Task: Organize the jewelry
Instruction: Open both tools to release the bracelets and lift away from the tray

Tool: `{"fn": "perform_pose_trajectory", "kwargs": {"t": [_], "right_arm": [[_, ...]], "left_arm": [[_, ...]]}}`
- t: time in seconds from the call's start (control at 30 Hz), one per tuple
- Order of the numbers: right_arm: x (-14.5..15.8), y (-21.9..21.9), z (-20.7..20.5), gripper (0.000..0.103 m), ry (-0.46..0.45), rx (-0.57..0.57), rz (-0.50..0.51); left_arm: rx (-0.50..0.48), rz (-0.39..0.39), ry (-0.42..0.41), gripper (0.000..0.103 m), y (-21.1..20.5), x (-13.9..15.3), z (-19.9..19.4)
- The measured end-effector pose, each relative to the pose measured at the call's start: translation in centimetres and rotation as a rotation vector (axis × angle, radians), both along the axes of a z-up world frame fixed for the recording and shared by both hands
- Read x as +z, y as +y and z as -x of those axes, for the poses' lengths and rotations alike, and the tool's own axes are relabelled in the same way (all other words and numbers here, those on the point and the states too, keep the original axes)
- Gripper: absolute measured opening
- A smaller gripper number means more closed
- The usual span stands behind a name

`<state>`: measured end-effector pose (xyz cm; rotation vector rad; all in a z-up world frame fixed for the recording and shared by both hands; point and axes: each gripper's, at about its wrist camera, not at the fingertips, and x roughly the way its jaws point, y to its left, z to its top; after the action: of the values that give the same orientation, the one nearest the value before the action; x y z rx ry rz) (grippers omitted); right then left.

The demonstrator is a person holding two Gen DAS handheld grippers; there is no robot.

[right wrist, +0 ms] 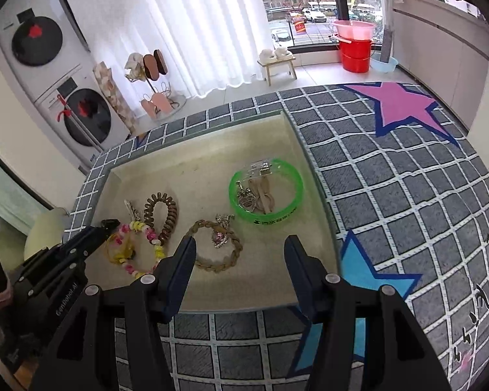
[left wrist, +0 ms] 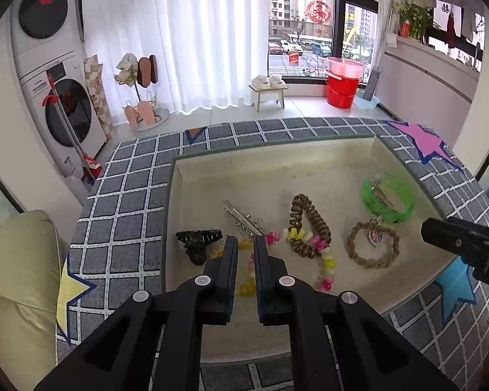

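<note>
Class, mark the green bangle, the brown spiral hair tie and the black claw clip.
green bangle (right wrist: 287, 210), right wrist view, front rim.
brown spiral hair tie (left wrist: 313, 220), left wrist view, right coil.
black claw clip (left wrist: 195, 239), left wrist view, body.

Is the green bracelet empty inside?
No, the green bracelet lies in the tray with a silver pendant and small pieces inside its ring.

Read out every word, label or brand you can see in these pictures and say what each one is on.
"GenRobot.AI", as best it reads, in white on the side of the left gripper.
Black print on the outer wall of the green bangle: too small to read.
Black handwritten-style marks on the checked mat: not readable.
White labels on the washer and dryer: too blurred.
Red window decoration: a figure, no readable text.
</note>
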<state>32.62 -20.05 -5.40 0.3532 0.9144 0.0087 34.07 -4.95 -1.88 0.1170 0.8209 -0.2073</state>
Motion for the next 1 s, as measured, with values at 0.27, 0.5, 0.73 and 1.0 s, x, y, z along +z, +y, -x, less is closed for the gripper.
{"fn": "perform_pose_trajectory", "kwargs": {"t": [0.27, 0.5, 0.73, 1.0], "right_arm": [[0.3, -0.3, 0.4, 0.060, -0.004, -0.009, 0.007], [0.2, -0.3, 0.3, 0.060, 0.005, -0.009, 0.014], [0.7, 0.5, 0.7, 0.086, -0.031, -0.001, 0.044], [0.8, 0.9, 1.0, 0.088, -0.043, 0.004, 0.066]], "left_arm": [[0.033, 0.008, -0.021, 0.102, 0.4, 0.9, 0.2], [0.048, 0.016, -0.071, 0.103, 0.8, 2.0, 0.9], [0.054, -0.002, -0.061, 0.103, 1.0, 1.7, 1.4], [0.058, 0.000, -0.051, 0.103, 1.4, 1.7, 2.1]]}}
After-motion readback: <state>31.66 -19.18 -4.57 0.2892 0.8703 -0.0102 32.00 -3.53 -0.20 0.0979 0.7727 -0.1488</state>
